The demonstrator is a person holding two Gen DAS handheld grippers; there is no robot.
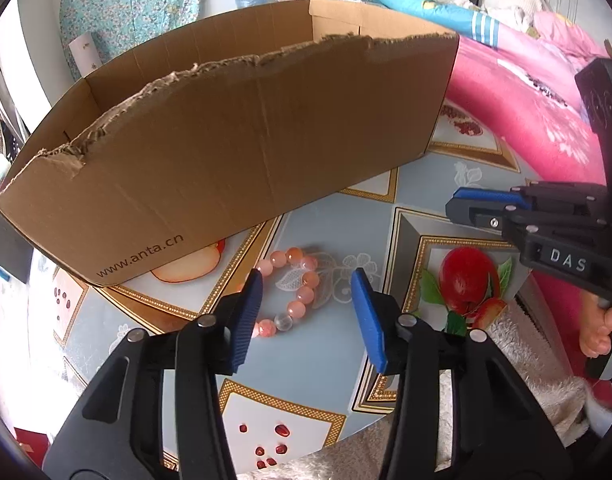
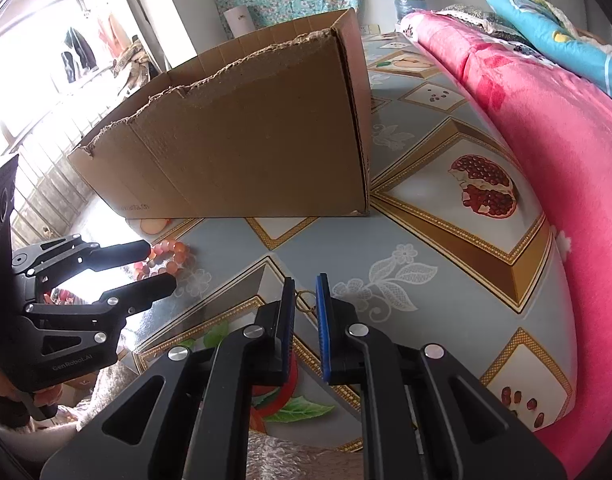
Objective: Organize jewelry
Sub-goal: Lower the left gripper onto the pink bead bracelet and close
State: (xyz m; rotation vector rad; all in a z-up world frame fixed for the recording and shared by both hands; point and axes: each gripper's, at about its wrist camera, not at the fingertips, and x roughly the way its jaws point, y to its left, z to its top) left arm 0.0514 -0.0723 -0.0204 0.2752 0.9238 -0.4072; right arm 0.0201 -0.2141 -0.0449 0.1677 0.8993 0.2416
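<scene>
Loosely curled on the fruit-printed tablecloth (image 1: 330, 208), just in front of the cardboard box (image 1: 242, 152): a bracelet (image 1: 306, 294) of round beads. Mostly peach-pink and orange, glossy and slightly cloudy, with a couple of clear glass-like beads among them, one at the end farthest from the box. Strung close, bead touching bead, in an uneven oval lying flat.

Straddled by the left gripper (image 1: 308, 274), jaws standing apart with blue ribbed pads facing inward. One pad overlaps the side of the loop farther from the box's printed corner, the other stands clear of the beads.

Farther along the front of the box, toward its far corner, the right gripper (image 2: 305, 280), jaws drawn almost together. In the narrow slit at the tips, a small gold ring (image 2: 305, 291); cannot tell whether pinched or merely lying behind.

Printed low on the front wall of the box: "www.anta.cn". On the right gripper's body: "DAS". On the left gripper's body: "GenRobot.AI".
</scene>
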